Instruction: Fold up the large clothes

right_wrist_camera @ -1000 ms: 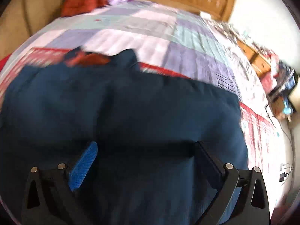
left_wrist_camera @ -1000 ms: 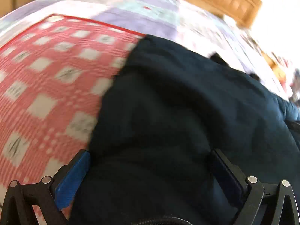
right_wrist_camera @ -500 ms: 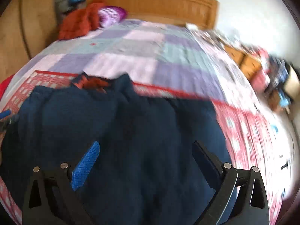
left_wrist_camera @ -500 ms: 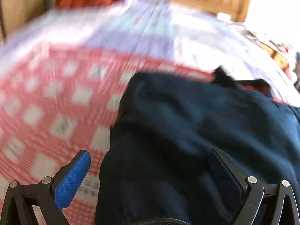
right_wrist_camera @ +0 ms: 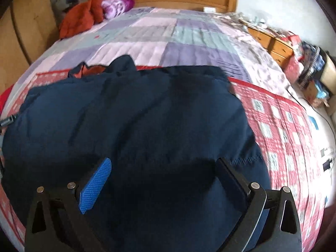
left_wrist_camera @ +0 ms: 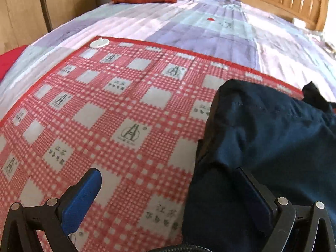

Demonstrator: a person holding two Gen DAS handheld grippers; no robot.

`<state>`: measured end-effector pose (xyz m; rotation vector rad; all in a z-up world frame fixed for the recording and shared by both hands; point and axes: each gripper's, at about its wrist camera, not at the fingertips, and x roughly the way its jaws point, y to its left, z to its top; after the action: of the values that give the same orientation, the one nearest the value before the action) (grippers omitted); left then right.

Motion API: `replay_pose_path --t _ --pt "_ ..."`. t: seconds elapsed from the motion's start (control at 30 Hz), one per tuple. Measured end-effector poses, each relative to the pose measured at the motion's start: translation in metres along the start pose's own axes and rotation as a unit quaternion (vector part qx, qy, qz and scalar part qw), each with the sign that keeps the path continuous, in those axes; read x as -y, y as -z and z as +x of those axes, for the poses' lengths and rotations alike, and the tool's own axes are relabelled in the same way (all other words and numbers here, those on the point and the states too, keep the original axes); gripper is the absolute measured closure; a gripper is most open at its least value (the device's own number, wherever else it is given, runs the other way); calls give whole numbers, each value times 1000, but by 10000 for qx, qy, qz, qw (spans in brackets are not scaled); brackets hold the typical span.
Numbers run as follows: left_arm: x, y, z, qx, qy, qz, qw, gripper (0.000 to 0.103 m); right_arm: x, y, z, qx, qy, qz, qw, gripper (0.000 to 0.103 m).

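Between spread right fingers (right_wrist_camera: 163, 176): navy garment (right_wrist_camera: 136, 115); left fingers (left_wrist_camera: 168, 189) spread, garment (left_wrist_camera: 262, 136) at right finger.

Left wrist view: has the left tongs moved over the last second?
Yes. The left tongs shifted left: against the red checked mat, the dark navy garment now fills only the right side.

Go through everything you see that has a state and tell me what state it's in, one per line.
left gripper: open, holding nothing
right gripper: open, over the garment
navy garment: rumpled, lying on the mat
red checked mat: spread flat on the bed
orange jacket: bunched by the headboard
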<state>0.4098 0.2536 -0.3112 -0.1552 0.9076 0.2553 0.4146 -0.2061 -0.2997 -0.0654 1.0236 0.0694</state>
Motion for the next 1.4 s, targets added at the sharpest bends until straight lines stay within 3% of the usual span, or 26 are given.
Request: replay_pose_path --t 0.1,0.2,0.33,0.4,0.43,0.53,0.67,0.73,0.83,0.97,1.13,1.3,1.4 --pt "10 -4 -4 -117 -228 308 9992 0 7 -18 26 -88 -59 -52 9999 0" --pt "41 -8 -38 349 -408 1103 9925 0 18 -49 51 -85 32 -34 10000 0" --pt "107 -4 -87 863 107 2023 9755 0 34 -91 82 -293 113 206 9993 0" --pt "140 2 -103 897 514 2288 9680 0 37 -103 69 -100 240 411 9988 2" --pt "157 7 -109 830 745 2313 9665 0 35 -103 53 122 107 499 9986 3" --pt "182 28 -120 480 1436 2107 9657 0 14 -69 -9 567 -477 419 9964 3" --pt "190 75 -132 190 1803 2171 9592 0 -23 12 -54 394 -466 -225 9979 2" --pt "190 98 -134 187 1743 2349 9561 0 -38 51 -55 139 -189 -594 9980 2" --pt "195 106 -109 102 1629 2548 9531 0 -44 57 -22 -176 -12 -724 9972 0" --pt "207 62 -71 129 1489 2308 9615 0 -48 4 18 19 55 -863 9962 0" --pt "220 12 -30 -122 1170 1950 9737 0 -47 -76 75 -265 130 -845 9960 0" --pt "223 -24 13 -291 677 2064 9757 0 -20 -112 110 -520 -5 -243 9984 0" --pt "198 -44 36 -417 453 1843 9809 0 18 -117 112 -474 254 284 9981 0"
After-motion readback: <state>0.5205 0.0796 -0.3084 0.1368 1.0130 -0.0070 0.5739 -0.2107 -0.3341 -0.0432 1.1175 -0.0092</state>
